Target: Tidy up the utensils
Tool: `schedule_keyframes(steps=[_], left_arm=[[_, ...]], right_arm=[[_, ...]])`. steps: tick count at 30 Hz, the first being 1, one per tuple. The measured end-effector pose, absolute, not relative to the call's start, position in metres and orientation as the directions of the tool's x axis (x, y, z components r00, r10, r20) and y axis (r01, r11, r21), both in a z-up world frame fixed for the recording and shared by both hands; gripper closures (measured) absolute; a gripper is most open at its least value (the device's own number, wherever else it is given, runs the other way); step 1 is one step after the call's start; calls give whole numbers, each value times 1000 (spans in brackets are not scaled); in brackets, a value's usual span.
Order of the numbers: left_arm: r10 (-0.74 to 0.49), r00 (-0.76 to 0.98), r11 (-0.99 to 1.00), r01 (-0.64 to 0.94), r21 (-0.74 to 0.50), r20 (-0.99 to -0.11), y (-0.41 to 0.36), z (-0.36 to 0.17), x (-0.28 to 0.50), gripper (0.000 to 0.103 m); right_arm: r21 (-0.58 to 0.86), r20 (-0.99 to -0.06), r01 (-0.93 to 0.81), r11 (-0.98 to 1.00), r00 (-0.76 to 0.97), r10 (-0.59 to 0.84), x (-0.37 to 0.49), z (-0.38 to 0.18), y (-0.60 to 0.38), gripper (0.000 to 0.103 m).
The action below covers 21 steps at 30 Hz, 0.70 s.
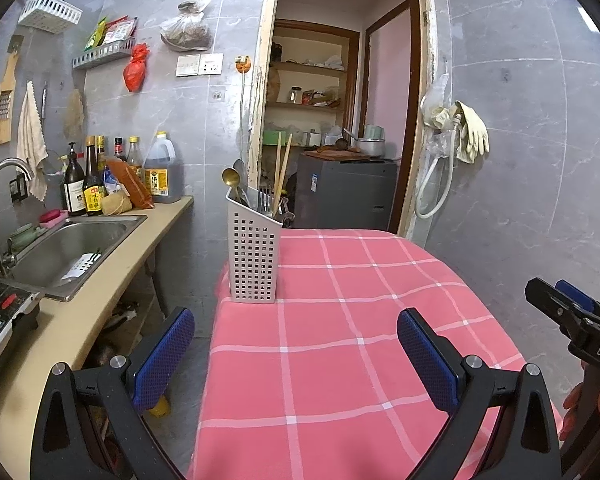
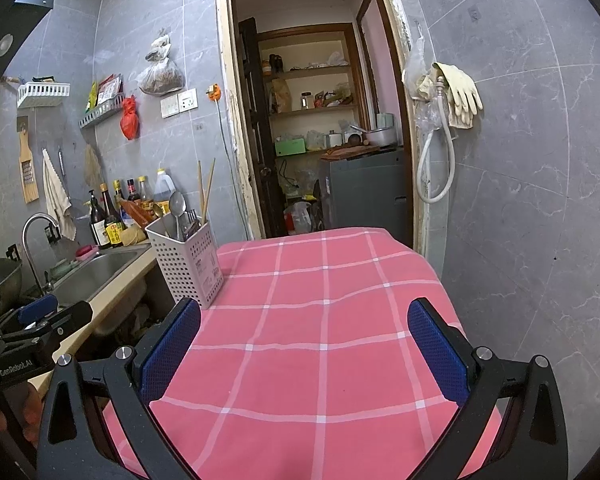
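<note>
A grey perforated utensil caddy [image 1: 253, 258] stands at the far left corner of the table with the pink checked cloth [image 1: 340, 340]. It holds a gold spoon [image 1: 231, 179], a silver spoon, forks and wooden chopsticks [image 1: 281, 168]. The caddy also shows in the right wrist view [image 2: 188, 262], with a silver spoon [image 2: 177, 205] and chopsticks [image 2: 205, 190] in it. My left gripper [image 1: 296, 344] is open and empty above the cloth, short of the caddy. My right gripper [image 2: 304, 342] is open and empty above the cloth, to the right of the caddy.
A counter with a steel sink [image 1: 72, 252], a tap [image 1: 2, 184] and sauce bottles [image 1: 92, 184] runs along the left. An open doorway [image 1: 340, 120] to a pantry lies behind the table. Rubber gloves [image 1: 470, 130] hang on the right wall. The right gripper body [image 1: 572, 320] shows at the right edge.
</note>
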<state>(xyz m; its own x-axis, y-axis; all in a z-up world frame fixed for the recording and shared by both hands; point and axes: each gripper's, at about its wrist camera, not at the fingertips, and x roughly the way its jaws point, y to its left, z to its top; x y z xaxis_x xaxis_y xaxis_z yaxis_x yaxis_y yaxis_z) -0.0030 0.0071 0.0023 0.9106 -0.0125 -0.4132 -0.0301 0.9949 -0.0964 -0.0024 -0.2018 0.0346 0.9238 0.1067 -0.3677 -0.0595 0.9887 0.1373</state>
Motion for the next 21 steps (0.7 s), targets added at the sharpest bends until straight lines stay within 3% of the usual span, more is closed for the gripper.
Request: schedule_keyframes(steps=[21], left_arm=[[-12, 905, 995, -31, -94, -425, 9, -3, 1, 1]], right_arm=[[144, -381, -59, 988, 918, 110, 4, 25, -199, 1]])
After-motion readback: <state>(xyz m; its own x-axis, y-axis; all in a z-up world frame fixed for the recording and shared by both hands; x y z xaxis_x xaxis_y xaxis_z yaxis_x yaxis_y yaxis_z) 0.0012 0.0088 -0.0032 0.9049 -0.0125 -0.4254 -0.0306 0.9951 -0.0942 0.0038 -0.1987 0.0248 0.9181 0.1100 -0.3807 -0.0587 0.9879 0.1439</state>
